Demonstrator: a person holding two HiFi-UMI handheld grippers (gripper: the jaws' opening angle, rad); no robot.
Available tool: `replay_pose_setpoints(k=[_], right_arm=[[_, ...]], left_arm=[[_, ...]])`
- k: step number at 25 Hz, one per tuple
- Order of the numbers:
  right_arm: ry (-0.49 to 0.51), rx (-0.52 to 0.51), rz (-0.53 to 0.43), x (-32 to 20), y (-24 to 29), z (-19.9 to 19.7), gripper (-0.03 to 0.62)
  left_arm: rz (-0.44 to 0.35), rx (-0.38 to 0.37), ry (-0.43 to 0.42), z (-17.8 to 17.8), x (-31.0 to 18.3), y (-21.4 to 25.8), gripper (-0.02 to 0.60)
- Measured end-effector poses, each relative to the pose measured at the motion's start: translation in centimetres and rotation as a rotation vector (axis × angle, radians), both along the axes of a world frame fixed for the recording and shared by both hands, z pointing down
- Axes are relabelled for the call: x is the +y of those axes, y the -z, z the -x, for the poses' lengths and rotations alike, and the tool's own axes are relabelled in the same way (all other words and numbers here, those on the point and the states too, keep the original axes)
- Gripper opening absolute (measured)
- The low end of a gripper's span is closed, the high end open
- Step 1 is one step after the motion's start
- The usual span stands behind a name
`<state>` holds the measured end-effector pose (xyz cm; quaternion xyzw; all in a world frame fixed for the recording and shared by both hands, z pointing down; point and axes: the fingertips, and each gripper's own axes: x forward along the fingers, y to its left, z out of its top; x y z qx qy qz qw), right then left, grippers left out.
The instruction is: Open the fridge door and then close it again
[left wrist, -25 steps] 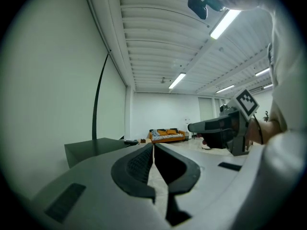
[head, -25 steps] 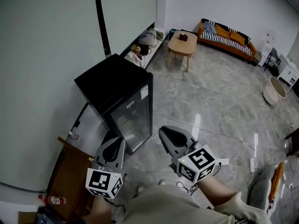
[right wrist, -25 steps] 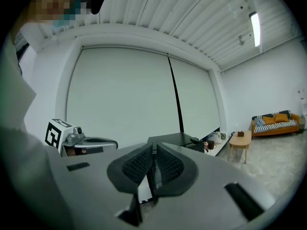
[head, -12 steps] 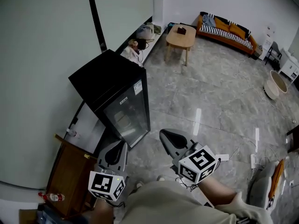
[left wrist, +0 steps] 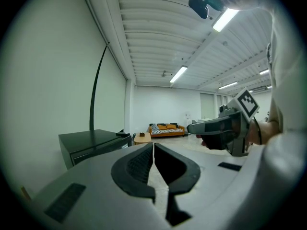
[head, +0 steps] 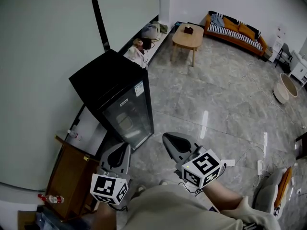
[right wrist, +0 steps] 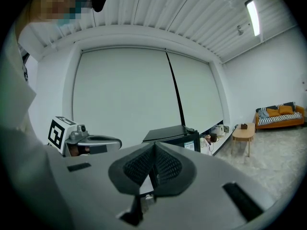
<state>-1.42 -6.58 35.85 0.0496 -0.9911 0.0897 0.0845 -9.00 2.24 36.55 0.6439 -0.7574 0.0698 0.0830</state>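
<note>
A small black fridge (head: 112, 97) with a glass door (head: 129, 119) stands by the left wall, door closed; it also shows as the fridge (left wrist: 91, 143) in the left gripper view and the fridge (right wrist: 172, 135) in the right gripper view. My left gripper (head: 119, 150) is shut and empty, held low just in front of the fridge's lower corner, apart from it. My right gripper (head: 165, 139) is shut with nothing in it, a little to the right of the door. In their own views the left gripper (left wrist: 153, 147) and right gripper (right wrist: 154, 147) have jaws pressed together.
A brown wooden cabinet (head: 72, 176) stands left of the fridge against the wall. A low wooden table (head: 188, 38) and an orange sofa (head: 235, 32) are far across the marble floor. Cables and a power strip (head: 261, 166) lie at the right.
Both grippers have dropped slightly and edged closer to the fridge. The fridge has shifted left and up in the head view. The door stays closed.
</note>
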Motion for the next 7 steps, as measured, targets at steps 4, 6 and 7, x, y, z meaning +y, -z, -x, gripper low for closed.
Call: replay_pose_setpoints(k=[4, 6, 7], right_arm=[[0.016, 0.005, -0.010, -0.48, -0.18, -0.29, -0.003], [0.022, 0.008, -0.011, -0.76, -0.46, -0.40, -0.003], [0.025, 0.010, -0.011, -0.90, -0.61, -0.45, -0.003]], left_arm=[[0.004, -0.003, 0.000, -0.59, -0.63, -0.11, 0.011], [0.004, -0.003, 0.003, -0.69, -0.94, -0.22, 0.011], [0.004, -0.003, 0.005, -0.74, -1.08, -0.28, 0.011]])
